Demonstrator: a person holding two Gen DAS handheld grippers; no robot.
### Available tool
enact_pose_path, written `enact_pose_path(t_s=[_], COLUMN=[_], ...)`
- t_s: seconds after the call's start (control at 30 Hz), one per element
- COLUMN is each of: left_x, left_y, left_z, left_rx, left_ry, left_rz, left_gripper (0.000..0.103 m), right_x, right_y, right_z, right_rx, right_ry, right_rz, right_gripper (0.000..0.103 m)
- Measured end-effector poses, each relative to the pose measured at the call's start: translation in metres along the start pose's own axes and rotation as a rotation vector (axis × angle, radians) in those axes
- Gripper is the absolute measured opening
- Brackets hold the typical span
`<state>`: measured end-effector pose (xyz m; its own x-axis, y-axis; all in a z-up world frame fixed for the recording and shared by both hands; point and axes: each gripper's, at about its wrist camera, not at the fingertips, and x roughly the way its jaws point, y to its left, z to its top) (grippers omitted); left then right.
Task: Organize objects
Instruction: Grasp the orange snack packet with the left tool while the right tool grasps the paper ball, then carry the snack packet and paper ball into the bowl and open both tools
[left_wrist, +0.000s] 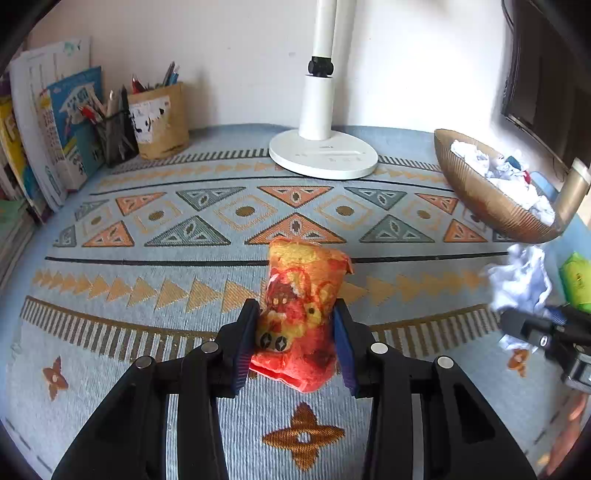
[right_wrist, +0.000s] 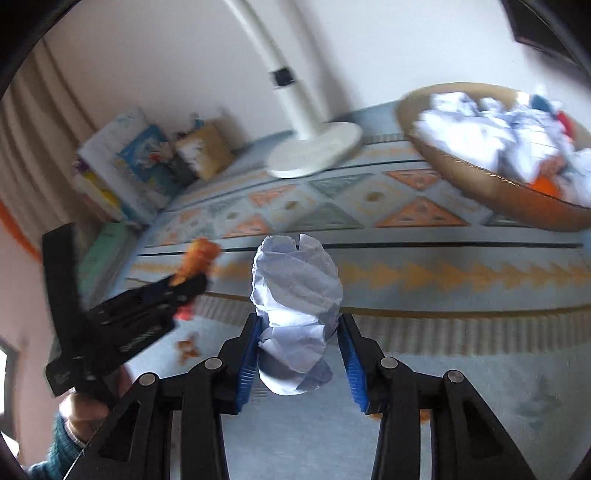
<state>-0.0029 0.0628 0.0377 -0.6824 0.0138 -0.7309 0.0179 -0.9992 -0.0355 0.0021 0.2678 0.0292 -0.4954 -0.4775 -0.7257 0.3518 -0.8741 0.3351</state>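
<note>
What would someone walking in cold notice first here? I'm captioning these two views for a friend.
Probably the bright red-and-yellow snack packet pinched in the left claw at the centre of the left view, above the patterned blue tablecloth. In the right view, a crumpled white paper ball sits in the right claw. Behind, at the right, a tan basket already holds crumpled paper.

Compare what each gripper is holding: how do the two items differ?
Colour: the snack packet in the left gripper is printed red, orange and yellow; the crumpled paper in the right gripper is plain white.
Form: the snack packet is a flattish pouch; the crumpled paper is a wadded lump.
Shared: both are pinched between blue pads, above the patterned tablecloth.
</note>
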Motion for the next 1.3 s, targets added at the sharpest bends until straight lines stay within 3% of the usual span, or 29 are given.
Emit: enact_pose_path(t_s=[0.17, 0.23, 0.3, 0.4, 0.5, 0.67, 1.0, 1.07, 1.13, 1.23, 1.3], left_x=[0.006, 0.008, 0.008, 0.006, 0.007, 0.007, 0.006, 0.007, 0.008, 0.008, 0.008], left_y=[-0.001, -0.002, -0.004, -0.007, -0.010, -0.014, -0.013, -0.014, -0.015, -0.015, -0.015], left_z=[-0.001, -0.003, -0.005, -0.006, -0.006, -0.007, -0.007, -0.007, -0.007, -0.007, -0.007], left_rx=[-0.009, -0.006, 0.003, 0.019, 0.033, 0.060, 0.056, 0.061, 0.066, 0.067, 0.069], left_ry=[0.026, 0.043, 0.044, 0.036, 0.034, 0.033, 0.030, 0.033, 0.033, 0.034, 0.033], left_rz=[-0.004, -0.004, -0.007, -0.002, 0.021, 0.044, 0.019, 0.028, 0.033, 0.035, 0.038], left_gripper=[0.036, 0.036, 0.037, 0.037, 0.037, 0.037, 0.037, 0.037, 0.037, 0.036, 0.036], right_x=[-0.005, 0.004, 0.005, -0.009, -0.020, -0.015, -0.023, -0.025, -0.022, -0.015, -0.018], right_y=[0.023, 0.035, 0.038, 0.024, 0.006, -0.014, -0.048, -0.042, -0.035, -0.027, -0.021], right_z=[-0.005, -0.006, -0.011, -0.017, -0.021, -0.019, -0.016, -0.015, -0.015, -0.016, -0.017], right_rx=[-0.183, -0.260, -0.290, -0.223, -0.123, -0.016, 0.161, 0.141, 0.121, 0.082, 0.044], right_ry=[-0.063, -0.046, -0.032, -0.047, -0.061, -0.039, -0.060, -0.075, -0.077, -0.062, -0.083], right_rz=[-0.375, -0.443, -0.415, -0.274, -0.167, -0.096, -0.085, -0.096, -0.106, -0.147, -0.159], right_gripper=[0.043, 0.061, 0.070, 0.089, 0.090, 0.090, 0.089, 0.076, 0.055, 0.043, 0.042])
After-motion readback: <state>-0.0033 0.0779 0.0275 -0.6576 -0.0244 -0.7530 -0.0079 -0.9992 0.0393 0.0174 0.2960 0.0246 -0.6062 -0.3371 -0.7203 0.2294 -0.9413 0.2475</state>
